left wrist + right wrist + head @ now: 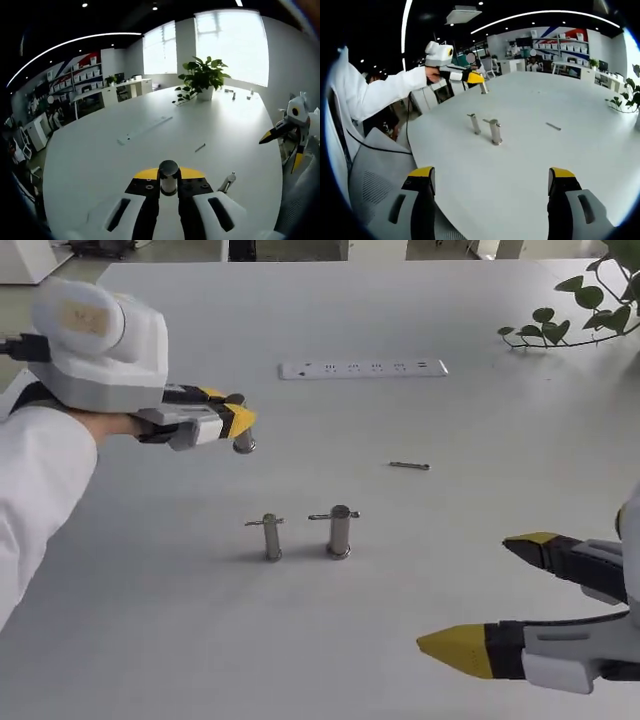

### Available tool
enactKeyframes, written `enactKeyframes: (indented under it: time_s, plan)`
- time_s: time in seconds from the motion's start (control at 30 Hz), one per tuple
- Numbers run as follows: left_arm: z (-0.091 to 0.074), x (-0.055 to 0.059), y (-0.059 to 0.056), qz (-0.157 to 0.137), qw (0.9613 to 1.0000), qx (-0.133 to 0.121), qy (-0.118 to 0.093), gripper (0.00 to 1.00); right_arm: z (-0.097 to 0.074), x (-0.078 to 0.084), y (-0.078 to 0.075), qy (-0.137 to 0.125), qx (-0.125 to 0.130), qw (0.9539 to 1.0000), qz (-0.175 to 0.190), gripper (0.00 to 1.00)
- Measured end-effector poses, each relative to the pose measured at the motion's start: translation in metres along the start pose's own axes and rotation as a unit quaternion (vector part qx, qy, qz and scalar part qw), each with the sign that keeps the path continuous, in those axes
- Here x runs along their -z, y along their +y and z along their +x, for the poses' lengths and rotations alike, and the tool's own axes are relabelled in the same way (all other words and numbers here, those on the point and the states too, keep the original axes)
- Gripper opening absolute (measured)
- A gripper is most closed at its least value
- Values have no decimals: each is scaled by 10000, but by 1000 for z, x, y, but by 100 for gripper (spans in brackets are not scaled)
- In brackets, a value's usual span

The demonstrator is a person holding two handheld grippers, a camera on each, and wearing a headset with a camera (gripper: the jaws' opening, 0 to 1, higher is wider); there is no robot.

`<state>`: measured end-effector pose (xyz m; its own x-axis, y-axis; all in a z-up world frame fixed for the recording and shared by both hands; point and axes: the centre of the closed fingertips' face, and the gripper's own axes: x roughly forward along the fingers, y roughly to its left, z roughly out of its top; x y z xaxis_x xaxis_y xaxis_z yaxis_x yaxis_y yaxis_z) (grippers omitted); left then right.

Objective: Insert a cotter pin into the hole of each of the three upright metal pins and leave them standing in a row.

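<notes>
Firmly closed, the left gripper (168,174) clamps the third metal pin (168,184) by its shank, with the round head poking up between the yellow tips. The right gripper (492,176) has its jaws spread wide and carries nothing. The loose cotter pin (409,466) lies flat on the table (480,420), well apart from both grippers, between the power strip (363,368) and the two fitted pins. Those two, the thinner pin (271,537) and the thicker pin (340,531), stand upright just beside each other, each with a cotter pin crosswise near its top.

To do this step well, I judge the left side should hold its pin plumb with the cross hole facing the right gripper. The right gripper should pinch the cotter pin near one end, so that the free end leads squarely into the hole.

The left gripper view looks onto the held pin's head and shows the grip centred, which the head view hides behind the jaw tips. The right gripper view shows that pin well apart from the row. No view lets me tell whether its foot touches the table.
</notes>
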<state>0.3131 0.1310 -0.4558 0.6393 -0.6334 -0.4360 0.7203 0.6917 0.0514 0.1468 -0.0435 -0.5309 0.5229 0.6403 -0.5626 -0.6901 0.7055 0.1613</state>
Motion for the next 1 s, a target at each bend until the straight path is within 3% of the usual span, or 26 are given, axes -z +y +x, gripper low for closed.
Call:
enactKeyframes:
  time_s: [0.17,0.3,0.47,0.5,0.73,0.77,0.83,1.0]
  plan:
    - [-16,-15,-29,163,9993,296,-188,10,-1,-1,-2,-91,19,9999,101,92]
    - [-21,-10,-63,506,9954,810,-74,10,-3,-1,-5,-104,53,9999,105,92]
    - [-18,3,-96,521,9924,1112,37,11,-6,1,-8,-129,85,9998,152,91]
    - [-17,6,-101,636,9909,1186,29,10,-6,0,-9,-141,86,9997,173,91]
    - [-11,34,-125,390,9894,1393,82,11,-11,3,-9,-144,137,9996,223,91]
    - [-10,40,-129,427,9890,1412,114,11,-11,4,-9,-133,137,9996,226,91]
    - [-9,47,-133,804,9865,1423,127,11,-12,8,-9,-67,155,9996,235,91]
    - [-3,60,-145,561,9863,1540,170,11,-14,12,-10,-31,185,9994,280,91]
